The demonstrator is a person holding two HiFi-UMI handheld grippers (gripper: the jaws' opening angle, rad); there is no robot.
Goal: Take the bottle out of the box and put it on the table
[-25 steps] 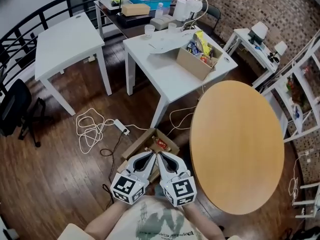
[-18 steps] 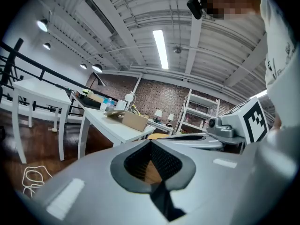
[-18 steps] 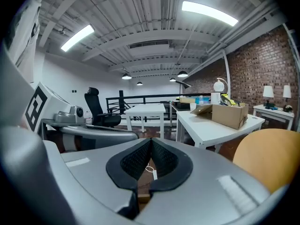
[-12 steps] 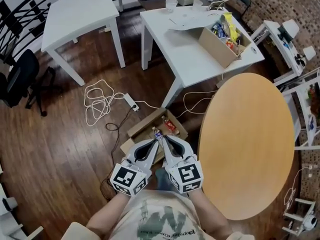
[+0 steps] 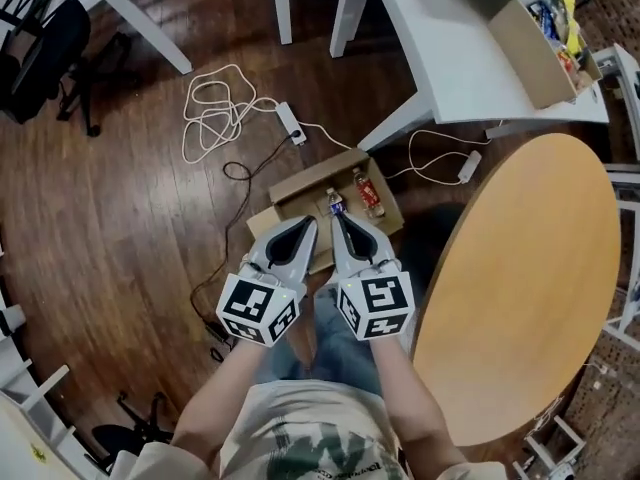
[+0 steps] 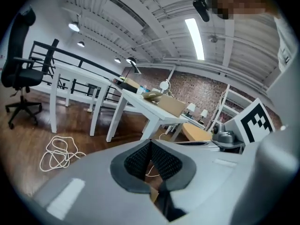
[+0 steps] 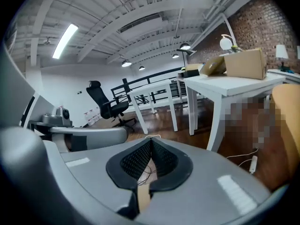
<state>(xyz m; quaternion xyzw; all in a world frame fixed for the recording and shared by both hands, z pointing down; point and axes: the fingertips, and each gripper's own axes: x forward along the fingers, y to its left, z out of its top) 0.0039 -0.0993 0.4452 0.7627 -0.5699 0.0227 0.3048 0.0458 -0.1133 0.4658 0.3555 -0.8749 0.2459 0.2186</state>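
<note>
Head view: bottle in box | left gripper view: left tongs closed

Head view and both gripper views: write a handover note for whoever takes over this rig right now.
Left gripper: shut, empty, above the near side of the box.
Right gripper: shut, empty, beside the left one, its tip close to the nearer bottle.
Things: the cardboard box sits open on the floor. A red-label bottle is in it too. The round wooden table stands just right of the box.
Done: nothing yet, no bottle gripped.
Left: open a gripper, grip a bottle, lift it out, set it on the round wooden table.
</note>
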